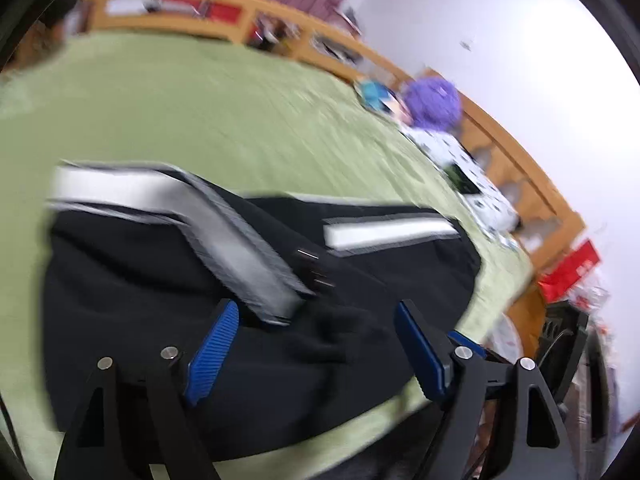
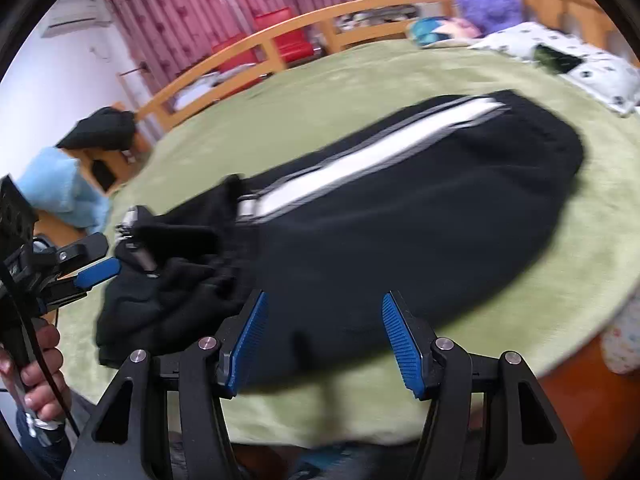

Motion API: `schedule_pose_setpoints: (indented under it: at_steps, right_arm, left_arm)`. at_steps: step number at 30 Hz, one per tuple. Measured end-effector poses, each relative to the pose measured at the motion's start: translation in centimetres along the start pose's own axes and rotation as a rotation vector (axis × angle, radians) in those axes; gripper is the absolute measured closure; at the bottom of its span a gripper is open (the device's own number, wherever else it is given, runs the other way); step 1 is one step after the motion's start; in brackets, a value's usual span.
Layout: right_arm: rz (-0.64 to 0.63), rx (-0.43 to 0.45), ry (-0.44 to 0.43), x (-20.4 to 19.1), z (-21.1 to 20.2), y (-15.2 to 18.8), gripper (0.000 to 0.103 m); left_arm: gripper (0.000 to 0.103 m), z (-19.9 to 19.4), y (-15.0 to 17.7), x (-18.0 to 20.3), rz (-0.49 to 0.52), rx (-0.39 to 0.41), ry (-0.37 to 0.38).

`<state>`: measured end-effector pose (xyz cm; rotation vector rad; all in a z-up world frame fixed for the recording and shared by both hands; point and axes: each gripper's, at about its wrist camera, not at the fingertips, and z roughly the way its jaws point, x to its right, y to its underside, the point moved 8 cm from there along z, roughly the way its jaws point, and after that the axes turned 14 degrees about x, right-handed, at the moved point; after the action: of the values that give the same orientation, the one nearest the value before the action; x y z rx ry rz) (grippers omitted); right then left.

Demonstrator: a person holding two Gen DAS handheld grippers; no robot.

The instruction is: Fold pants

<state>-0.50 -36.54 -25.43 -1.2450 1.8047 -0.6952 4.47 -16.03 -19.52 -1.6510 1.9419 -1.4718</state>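
Observation:
Black pants with white and grey side stripes lie on a green bedspread. In the left wrist view a striped leg end is folded back over the black cloth. My left gripper is open, just above the pants, holding nothing. In the right wrist view the pants stretch from a bunched end at the left to the far right. My right gripper is open over their near edge, empty. The left gripper shows at the bunched end.
A purple plush toy and a patterned white pillow lie at the head of the bed. A wooden bed rail runs along the far side. A light blue cloth lies off the bed's left edge.

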Motion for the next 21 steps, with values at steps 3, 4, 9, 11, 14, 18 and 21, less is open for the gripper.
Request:
schedule_pose_setpoints:
  at_steps: [3,4,9,11,14,18,21]
  right_arm:
    - [-0.012,-0.01,-0.079,-3.5,1.8,-0.1,0.043]
    - [-0.027,-0.015,-0.097,-4.5,2.4,-0.1,0.043]
    - [-0.11,-0.086,-0.118,-8.5,5.9,1.0,0.034]
    - [-0.121,-0.118,-0.109,-9.2,7.1,2.0,0.043]
    - [-0.141,-0.077,-0.134,-9.8,6.3,1.3,0.081]
    - [0.049,-0.03,-0.232,-7.9,2.7,0.1,0.082]
    - [0.038,-0.086,-0.183,-6.5,2.9,2.5,0.08]
  left_arm:
    - [0.023,-2.0,-1.5,-3.9,0.032,0.056,-0.138]
    - [0.023,-2.9,-1.9,-5.4,0.038,0.07,-0.184]
    - [0.023,-6.4,-1.7,-11.4,-0.018,0.104,-0.274]
    - [0.023,-6.2,-1.5,-12.2,-0.051,0.1,-0.273]
    - [0.023,-6.5,-1.0,-13.0,-0.08,0.098,-0.263]
    - [0.023,-7.1,-0.7,-13.9,-0.07,0.122,-0.262]
    - [0.023,-6.6,-0.2,-14.5,-0.068,0.101,-0.262]
